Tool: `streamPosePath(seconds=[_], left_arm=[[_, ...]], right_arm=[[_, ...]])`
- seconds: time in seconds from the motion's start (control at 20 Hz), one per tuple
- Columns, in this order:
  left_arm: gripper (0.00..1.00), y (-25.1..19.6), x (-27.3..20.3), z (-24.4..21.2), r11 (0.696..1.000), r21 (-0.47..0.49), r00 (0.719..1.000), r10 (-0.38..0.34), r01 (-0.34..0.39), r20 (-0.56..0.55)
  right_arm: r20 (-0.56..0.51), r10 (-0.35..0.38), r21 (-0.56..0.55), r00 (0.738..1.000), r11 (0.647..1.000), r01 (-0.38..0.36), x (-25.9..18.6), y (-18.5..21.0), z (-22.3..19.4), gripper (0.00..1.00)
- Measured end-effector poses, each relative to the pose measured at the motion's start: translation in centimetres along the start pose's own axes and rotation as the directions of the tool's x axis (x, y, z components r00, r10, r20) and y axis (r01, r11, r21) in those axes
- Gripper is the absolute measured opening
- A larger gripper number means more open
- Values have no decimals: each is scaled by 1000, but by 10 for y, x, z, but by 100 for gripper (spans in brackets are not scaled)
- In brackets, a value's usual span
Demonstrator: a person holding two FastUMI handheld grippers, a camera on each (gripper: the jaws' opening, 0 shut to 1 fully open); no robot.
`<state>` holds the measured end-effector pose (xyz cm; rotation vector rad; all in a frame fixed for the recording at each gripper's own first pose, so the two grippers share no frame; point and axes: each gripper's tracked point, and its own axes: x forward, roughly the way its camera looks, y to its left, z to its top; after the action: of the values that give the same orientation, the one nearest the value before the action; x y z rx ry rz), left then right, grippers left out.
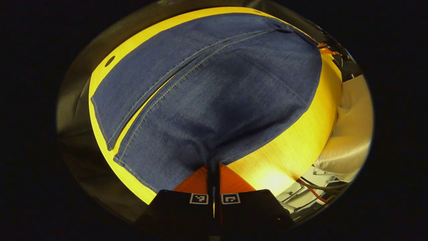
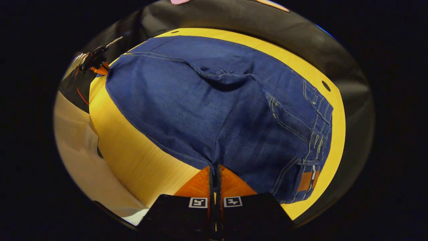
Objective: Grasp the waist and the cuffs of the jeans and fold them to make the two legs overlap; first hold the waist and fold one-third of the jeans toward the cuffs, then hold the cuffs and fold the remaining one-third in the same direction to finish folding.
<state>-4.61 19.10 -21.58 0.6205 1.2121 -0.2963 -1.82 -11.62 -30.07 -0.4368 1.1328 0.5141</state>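
1. In the left gripper view, the left gripper [image 1: 214, 167] has its two fingers drawn together with only a thin slit between them, and the near edge of the jeans [image 1: 214, 90] gathers to a pucker right at the tips, so the fingers pinch the denim.
2. Ahead of that gripper the jeans lie spread on the yellow table [image 1: 294, 147], the two legs running away and to the left, side by side, with a narrow strip of table showing between them.
3. The cuffs [image 1: 112, 152] sit at the far left of that view, near the table edge, one slightly ahead of the other.
4. To the right of the left gripper, past the table edge, a pale cloth-covered shape [image 1: 351, 134] stands.
5. In the right gripper view, the right gripper [image 2: 214, 170] likewise has its fingers nearly together, and the denim edge folds into the narrow gap at the tips.
6. Ahead and to the right of that gripper lies the waist [image 2: 317, 134] with its belt loops, pocket stitching and a brown patch [image 2: 306, 180].
7. A raised wrinkle [image 2: 224, 77] crosses the denim farther ahead.
8. At far upper left of that view, the other gripper [image 2: 97, 62] shows at the jeans' edge.
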Motion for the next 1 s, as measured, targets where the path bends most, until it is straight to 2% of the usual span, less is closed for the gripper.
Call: streamPosePath(seconds=[0.15,0.25,0.3,0.4,0.45,0.5,0.6,0.7,0.85,0.9,1.0], left_arm=[[0,1,-5,-2,998,-54,999,41,-41,4],[0,3,-21,0,991,-89,995,98,-97,2],[0,4,-28,5,988,-90,992,128,-127,6],[0,12,-54,22,973,-108,976,212,-206,48],[0,19,-67,33,958,-156,964,255,-240,78],[0,23,-78,40,941,-218,952,287,-260,106],[0,45,-96,60,898,-336,918,356,-284,175],[0,66,-112,72,853,-416,883,424,-315,202],[0,87,-130,92,799,-476,831,512,-367,218],[0,102,-133,102,787,-483,816,535,-385,221],[0,123,-135,128,767,-495,790,569,-409,228]], right_arm=[[28,-42,78,999,996,40,-16,-2,9,3],[75,-74,147,994,987,63,-32,-5,21,0],[97,-97,165,991,983,81,-41,-8,30,3],[138,-139,175,981,978,114,-58,-16,49,3],[166,-156,180,974,976,125,-67,-20,61,0],[201,-171,190,965,973,132,-76,-25,75,3],[254,-198,223,947,964,142,-85,-37,100,0],[298,-223,256,928,955,147,-94,-49,125,3],[349,-256,288,902,945,157,-95,-73,168,3],[365,-266,295,892,942,160,-93,-82,183,0],[383,-294,317,876,932,174,-91,-99,211,3]])
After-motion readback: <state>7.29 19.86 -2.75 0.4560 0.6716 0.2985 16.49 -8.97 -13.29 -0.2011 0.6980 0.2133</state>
